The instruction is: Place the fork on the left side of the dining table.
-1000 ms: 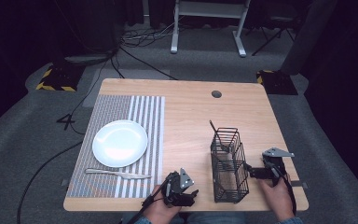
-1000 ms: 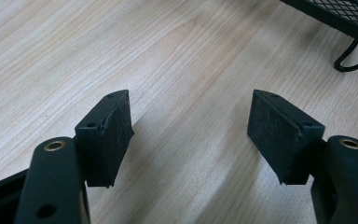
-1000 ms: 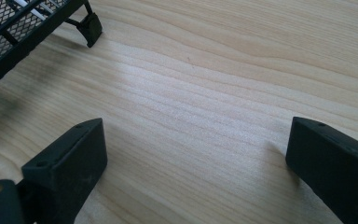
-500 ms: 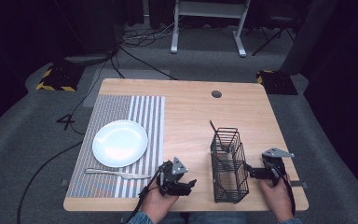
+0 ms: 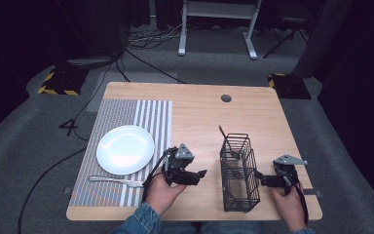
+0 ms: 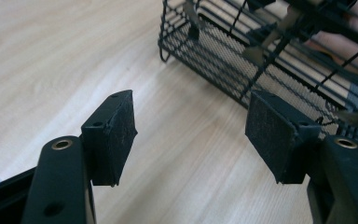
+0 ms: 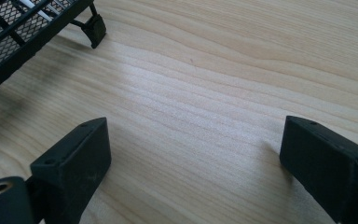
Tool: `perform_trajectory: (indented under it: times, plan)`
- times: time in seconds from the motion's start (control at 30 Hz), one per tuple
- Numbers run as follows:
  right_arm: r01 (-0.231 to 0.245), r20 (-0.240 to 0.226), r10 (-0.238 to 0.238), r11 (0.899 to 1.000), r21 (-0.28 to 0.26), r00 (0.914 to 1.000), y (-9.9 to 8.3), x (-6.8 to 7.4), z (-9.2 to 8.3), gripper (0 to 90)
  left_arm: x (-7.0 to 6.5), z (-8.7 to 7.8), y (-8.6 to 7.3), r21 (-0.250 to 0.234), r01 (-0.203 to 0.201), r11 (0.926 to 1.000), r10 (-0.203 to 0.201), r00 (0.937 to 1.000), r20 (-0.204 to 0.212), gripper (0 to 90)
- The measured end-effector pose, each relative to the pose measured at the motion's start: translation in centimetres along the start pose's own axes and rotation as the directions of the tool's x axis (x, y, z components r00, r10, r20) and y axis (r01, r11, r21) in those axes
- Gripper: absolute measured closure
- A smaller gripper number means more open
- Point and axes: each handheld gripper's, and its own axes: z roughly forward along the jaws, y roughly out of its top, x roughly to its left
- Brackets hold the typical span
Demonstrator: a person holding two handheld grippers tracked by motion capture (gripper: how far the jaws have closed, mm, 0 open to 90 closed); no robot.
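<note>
A black wire basket point(image 5: 238, 170) stands on the wooden table point(image 5: 199, 112) at the front right, with a dark-handled utensil point(image 5: 222, 132) sticking up from its far end. My left gripper point(image 5: 195, 174) hovers just left of the basket, pointing at it, open and empty. In the left gripper view the left gripper point(image 6: 196, 126) has its pads wide apart over bare wood, and the basket point(image 6: 261, 56) with cutlery inside lies ahead. My right gripper point(image 5: 264, 181) sits low at the basket's right side. The right gripper point(image 7: 196, 149) is open and empty, with the basket's foot point(image 7: 94, 27) at the upper left.
A white plate point(image 5: 125, 148) lies on a striped placemat point(image 5: 146, 112) at the left, and a silver utensil point(image 5: 114, 181) lies in front of the plate. A round cable hole point(image 5: 226, 98) sits near the table's far edge. Bare wood runs between the mat and the basket.
My left gripper has risen and moved away from the table's front edge, now beside the basket's left side. The right gripper and the basket have stayed where they were.
</note>
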Motion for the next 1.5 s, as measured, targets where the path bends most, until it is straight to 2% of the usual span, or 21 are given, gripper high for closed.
perform_trajectory:
  times: [0.13,0.23,0.27,0.3,0.43,0.5,0.57,0.77,1.1,1.3,1.5]
  plan:
    - [0.001,-0.001,-0.001,1.0,0.001,1.0,0.0,0.0,0.0,9.2,0.3,-0.5,1.4,-0.028,-0.006,0.9996,0.005,1.0,-0.007,34.4]
    - [0.0,-0.002,0.0,1.0,0.001,1.0,0.0,0.0,0.0,9.5,0.5,-0.6,2.0,-0.039,0.0,0.9992,0.0,1.0,0.005,35.8]
    - [0.0,-0.002,0.0,1.0,0.0,1.0,0.0,0.0,0.0,9.7,0.9,-0.6,2.4,-0.06,0.024,0.9979,-0.022,0.9989,0.04,35.9]
    - [0.0,-0.002,0.0,1.0,0.0,1.0,0.0,0.0,-0.1,9.8,1.2,-0.5,2.6,-0.06,0.036,0.9975,-0.033,0.9983,0.049,35.9]
    - [0.001,-0.003,-0.001,1.0,-0.002,1.0,0.0,0.1,-0.1,10.5,1.9,-0.6,3.5,-0.068,0.073,0.995,-0.071,0.997,0.03,35.7]
    - [0.001,-0.005,-0.001,1.0,-0.002,1.0,0.0,0.1,-0.1,10.8,2.2,-0.5,3.8,-0.079,0.093,0.9925,-0.09,0.9953,0.035,36.0]
    - [0.002,-0.005,-0.002,1.0,-0.003,1.0,0.0,0.1,-0.1,10.9,2.4,-0.4,4.2,-0.085,0.094,0.992,-0.092,0.9953,0.029,37.3]
    - [0.006,-0.007,-0.006,1.0,-0.004,1.0,0.0,0.1,-0.1,11.4,2.3,0.2,5.2,-0.09,0.061,0.9941,-0.062,0.998,-0.013,38.9]
    - [0.011,-0.013,-0.011,1.0,-0.007,0.9999,-0.1,0.1,-0.1,12.6,1.3,1.7,7.5,-0.13,0.039,0.9907,-0.042,0.999,-0.019,41.9]
    - [0.012,-0.019,-0.012,1.0,-0.009,0.9998,-0.1,0.1,-0.2,13.5,1.2,2.5,8.7,-0.126,0.056,0.9905,-0.059,0.998,-0.022,49.2]
    - [0.012,-0.024,-0.012,1.0,-0.011,0.9996,-0.1,0.1,-0.2,14.2,1.3,3.4,9.7,-0.105,0.086,0.9908,-0.085,0.9963,0.009,56.7]
